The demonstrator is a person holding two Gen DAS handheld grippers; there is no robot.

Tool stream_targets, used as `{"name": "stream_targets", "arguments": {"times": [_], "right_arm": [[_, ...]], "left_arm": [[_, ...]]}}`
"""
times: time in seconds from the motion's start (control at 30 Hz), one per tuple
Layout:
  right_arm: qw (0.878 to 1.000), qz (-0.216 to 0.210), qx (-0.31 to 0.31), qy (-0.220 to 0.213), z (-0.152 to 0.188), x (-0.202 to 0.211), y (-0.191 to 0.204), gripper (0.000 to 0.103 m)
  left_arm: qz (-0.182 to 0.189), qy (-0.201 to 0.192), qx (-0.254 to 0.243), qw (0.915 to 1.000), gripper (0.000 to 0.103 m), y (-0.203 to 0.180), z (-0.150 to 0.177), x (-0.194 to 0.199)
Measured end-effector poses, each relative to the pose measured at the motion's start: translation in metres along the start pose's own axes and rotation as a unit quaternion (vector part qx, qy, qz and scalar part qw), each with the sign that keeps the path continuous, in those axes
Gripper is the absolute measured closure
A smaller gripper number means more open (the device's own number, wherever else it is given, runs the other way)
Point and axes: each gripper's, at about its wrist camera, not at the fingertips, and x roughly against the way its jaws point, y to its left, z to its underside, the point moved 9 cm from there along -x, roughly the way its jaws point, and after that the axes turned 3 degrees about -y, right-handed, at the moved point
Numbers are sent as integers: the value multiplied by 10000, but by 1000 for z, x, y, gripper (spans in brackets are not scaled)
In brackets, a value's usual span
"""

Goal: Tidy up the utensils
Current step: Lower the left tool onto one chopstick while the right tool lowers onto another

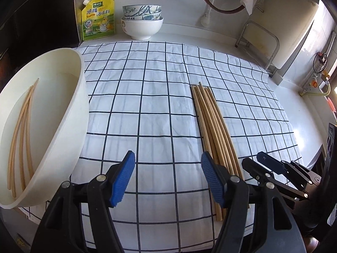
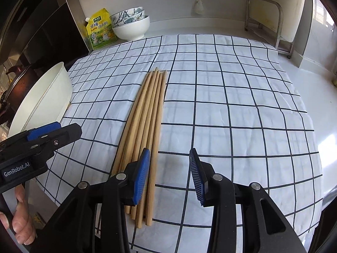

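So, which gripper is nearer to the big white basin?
Left. The left gripper is just right of the white basin; the right gripper is beyond the chopsticks, farther away.

Bright daylight from the right; sharp focus, fisheye-warped edges.

"GenRobot.AI" reads in white on the black body of the left gripper (image 2: 45, 136), near left. Far left, the yellow seasoning pouch (image 1: 99, 18) carries "鸡精调味料"; its smaller print is illegible.

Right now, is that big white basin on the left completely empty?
No, the left wrist view shows a few chopsticks lying inside the white basin, apart from the bundle on the checked cloth.
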Motion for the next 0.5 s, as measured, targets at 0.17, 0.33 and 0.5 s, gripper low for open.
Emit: {"name": "stream_targets", "arguments": {"times": [0.17,0.33,0.5], "right_arm": [[9999,131,100,30,3,-6,0,66],[9996,204,187,43,3,-8,1,66],[9990,282,328,84,5,-8,-1,66]], "left_arm": [[-12,25,-8,10000,39,1,3,-3],[22,95,4,10000,39,2,7,-7],[79,118,32,9999,39,1,9,-9]]}}
